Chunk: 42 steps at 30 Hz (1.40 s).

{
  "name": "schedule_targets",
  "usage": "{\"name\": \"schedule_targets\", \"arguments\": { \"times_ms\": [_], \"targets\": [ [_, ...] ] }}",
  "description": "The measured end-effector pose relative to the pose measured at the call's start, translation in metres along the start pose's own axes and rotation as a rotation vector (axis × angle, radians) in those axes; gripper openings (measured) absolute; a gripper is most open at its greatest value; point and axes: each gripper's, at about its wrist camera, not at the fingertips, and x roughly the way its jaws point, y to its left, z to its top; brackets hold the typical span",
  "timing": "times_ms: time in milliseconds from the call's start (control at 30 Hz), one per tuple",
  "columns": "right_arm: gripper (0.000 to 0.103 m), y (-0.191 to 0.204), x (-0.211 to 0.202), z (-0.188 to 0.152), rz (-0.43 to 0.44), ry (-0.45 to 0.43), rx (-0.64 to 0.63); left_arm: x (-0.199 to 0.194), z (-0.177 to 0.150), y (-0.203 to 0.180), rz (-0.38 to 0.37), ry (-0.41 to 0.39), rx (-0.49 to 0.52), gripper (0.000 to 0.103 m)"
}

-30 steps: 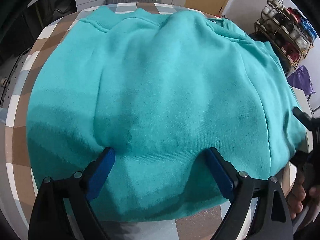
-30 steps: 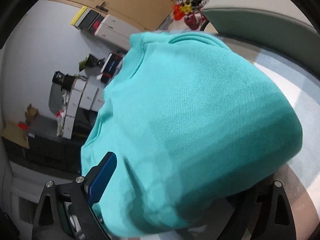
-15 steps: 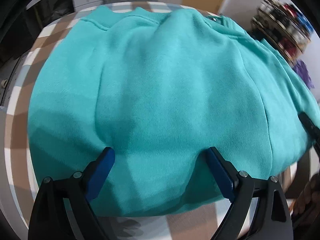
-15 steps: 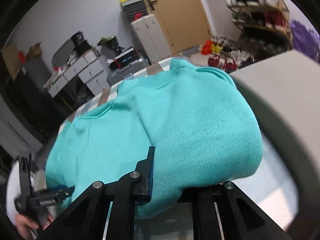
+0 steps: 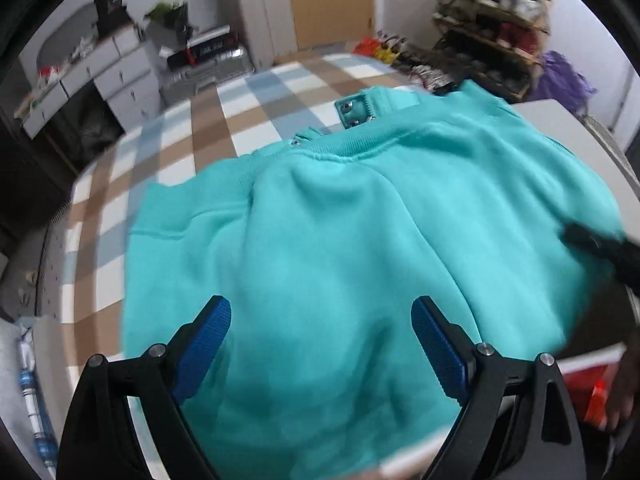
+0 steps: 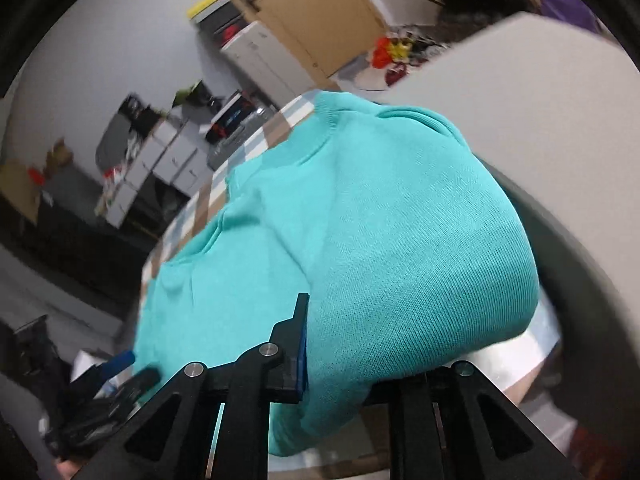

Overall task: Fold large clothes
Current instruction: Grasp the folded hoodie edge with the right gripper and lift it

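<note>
A folded teal sweatshirt (image 5: 352, 240) lies on a checked tablecloth (image 5: 208, 128), its ribbed hem and snap placket at the far side. My left gripper (image 5: 320, 332) hovers open over the near edge of the sweatshirt, blue pads wide apart, holding nothing. In the right wrist view the sweatshirt (image 6: 400, 240) bulges up close and my right gripper (image 6: 348, 344) is shut on its near fold; the right finger is hidden under the cloth. The right gripper's black tip (image 5: 600, 244) shows at the right edge of the left wrist view.
A grey-white box or furniture top (image 6: 520, 92) stands right beside the sweatshirt. Drawers (image 5: 112, 76), a suitcase (image 5: 212, 60) and a shoe rack (image 5: 492, 12) stand beyond the table. A water bottle (image 5: 32, 400) lies at the left edge.
The left gripper has pulled back and tilted up, so more table and room show. The right gripper stays shut on the sweatshirt fold and has rolled to a new angle.
</note>
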Motion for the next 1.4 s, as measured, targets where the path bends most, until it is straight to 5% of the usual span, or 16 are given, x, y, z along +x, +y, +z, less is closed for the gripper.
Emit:
{"name": "schedule_targets", "arguments": {
  "times_ms": [67, 100, 167, 267, 367, 433, 533, 633, 867, 1033, 1133, 1233, 1267, 1400],
  "targets": [
    [0.021, -0.004, 0.002, 0.000, 0.004, -0.016, 0.040, 0.033, 0.005, 0.009, -0.102, 0.060, -0.075, 0.091],
    [0.022, -0.005, 0.006, 0.001, -0.005, -0.018, 0.058, 0.054, 0.001, 0.009, -0.115, 0.084, -0.087, 0.101],
    [0.031, -0.011, 0.014, 0.003, -0.014, -0.018, 0.081, 0.058, -0.005, -0.003, -0.077, 0.026, -0.021, 0.103],
    [0.049, -0.024, 0.027, 0.009, -0.031, -0.019, 0.144, 0.058, -0.001, 0.006, -0.118, 0.050, -0.056, 0.102],
    [0.055, -0.027, 0.036, 0.017, -0.037, -0.014, 0.162, 0.056, -0.002, 0.003, -0.116, 0.042, -0.038, 0.102],
    [0.050, -0.020, 0.034, 0.019, -0.039, -0.045, 0.133, 0.053, -0.004, 0.004, -0.120, 0.031, -0.032, 0.102],
    [0.024, -0.004, 0.023, 0.018, -0.066, -0.103, 0.005, 0.049, -0.004, -0.002, -0.113, 0.024, -0.021, 0.102],
    [0.018, 0.018, 0.014, 0.015, -0.131, -0.140, -0.167, 0.047, -0.007, -0.004, -0.111, 0.019, -0.022, 0.102],
    [0.013, 0.065, -0.002, 0.021, -0.303, -0.222, -0.485, 0.048, -0.007, -0.018, -0.135, 0.032, -0.036, 0.102],
    [0.013, 0.085, -0.033, 0.026, -0.352, -0.330, -0.623, 0.047, 0.002, -0.048, -0.290, 0.039, -0.021, 0.101],
    [0.013, 0.077, -0.022, 0.016, -0.401, -0.321, -0.694, 0.036, 0.012, -0.044, -0.276, 0.058, -0.039, 0.095],
    [0.013, 0.069, -0.019, 0.012, -0.399, -0.316, -0.705, -0.003, 0.028, -0.023, -0.288, -0.137, -0.155, 0.096],
    [0.013, 0.067, -0.018, 0.012, -0.396, -0.313, -0.701, -0.003, 0.037, -0.024, -0.289, -0.142, -0.144, 0.096],
    [0.013, 0.069, -0.020, 0.007, -0.395, -0.322, -0.737, 0.059, 0.049, -0.034, -0.283, 0.040, -0.121, 0.095]
  ]
}}
